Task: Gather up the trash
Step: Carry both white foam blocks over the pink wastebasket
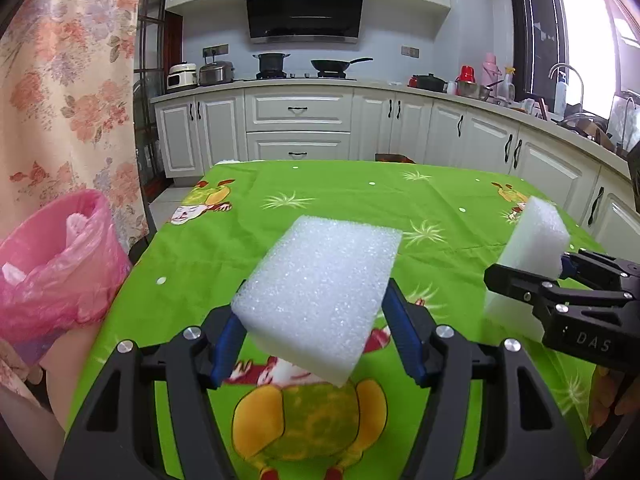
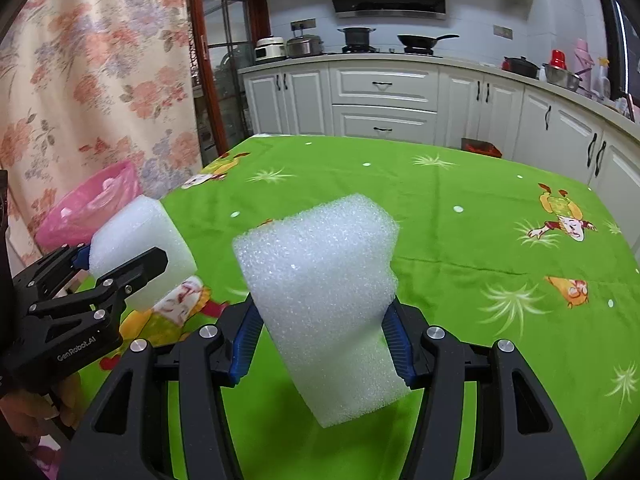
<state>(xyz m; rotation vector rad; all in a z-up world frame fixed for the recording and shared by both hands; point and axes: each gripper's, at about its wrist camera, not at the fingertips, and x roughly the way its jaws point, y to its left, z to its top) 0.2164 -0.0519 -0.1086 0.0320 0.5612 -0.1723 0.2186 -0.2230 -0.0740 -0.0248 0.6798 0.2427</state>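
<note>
My left gripper (image 1: pixel 316 320) is shut on a white foam block (image 1: pixel 320 292) and holds it above the green tablecloth (image 1: pixel 340 200). My right gripper (image 2: pixel 320 328) is shut on a second white foam block (image 2: pixel 320 288), also held above the cloth. In the left wrist view the right gripper (image 1: pixel 532 276) and its foam block (image 1: pixel 528 248) show at the right. In the right wrist view the left gripper (image 2: pixel 124 264) and its foam block (image 2: pixel 136 240) show at the left. A bin lined with a pink bag (image 1: pixel 52 264) stands off the table's left edge; it also shows in the right wrist view (image 2: pixel 88 208).
A floral curtain (image 1: pixel 60 80) hangs at the left behind the bin. White kitchen cabinets (image 1: pixel 298 128) and a counter with pots run along the back and right. A red item (image 2: pixel 480 146) sits on the floor past the table's far edge.
</note>
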